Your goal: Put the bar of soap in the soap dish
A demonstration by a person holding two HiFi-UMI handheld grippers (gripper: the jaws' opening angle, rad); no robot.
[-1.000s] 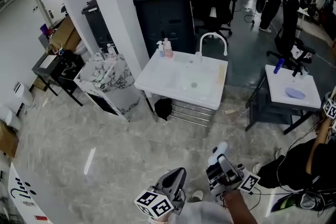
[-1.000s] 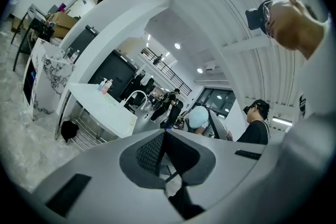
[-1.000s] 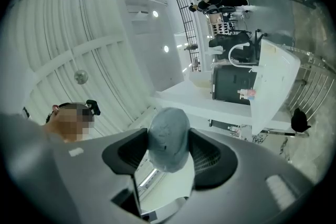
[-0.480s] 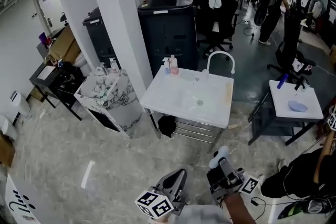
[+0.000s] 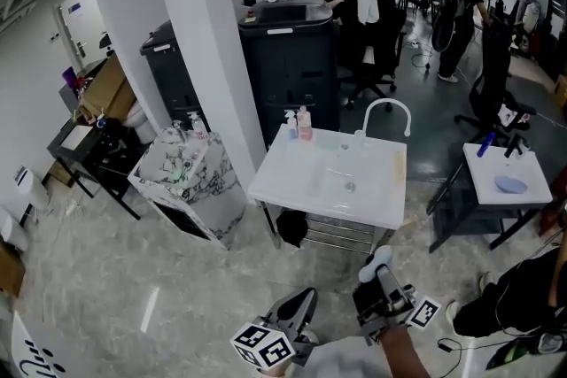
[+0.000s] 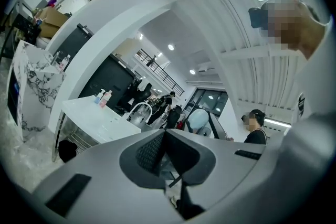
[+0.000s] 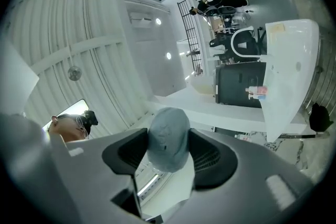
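My right gripper (image 5: 382, 268) is low in the head view, shut on a pale grey-blue bar of soap (image 5: 381, 258) that pokes out past its tips. In the right gripper view the soap (image 7: 169, 139) sits upright between the two dark pads of that gripper (image 7: 169, 153). My left gripper (image 5: 299, 304) is beside it at bottom centre, jaws together with nothing in them; in its own view the left gripper (image 6: 164, 145) shows its pads meeting. A pale blue oval object (image 5: 509, 184) lies on a small white table (image 5: 496, 165) at right; whether it is the soap dish I cannot tell.
A white sink table (image 5: 288, 181) with a curved faucet (image 5: 387, 112) and two pump bottles (image 5: 299, 123) stands ahead. A marble-patterned cabinet (image 5: 190, 186) is to its left, a black copier (image 5: 288, 57) behind. Office chairs and a person (image 5: 461, 0) stand further back.
The sink table and small table have drifted right and nearer in the head view as I walk. Both grippers keep their places, the soap still held.
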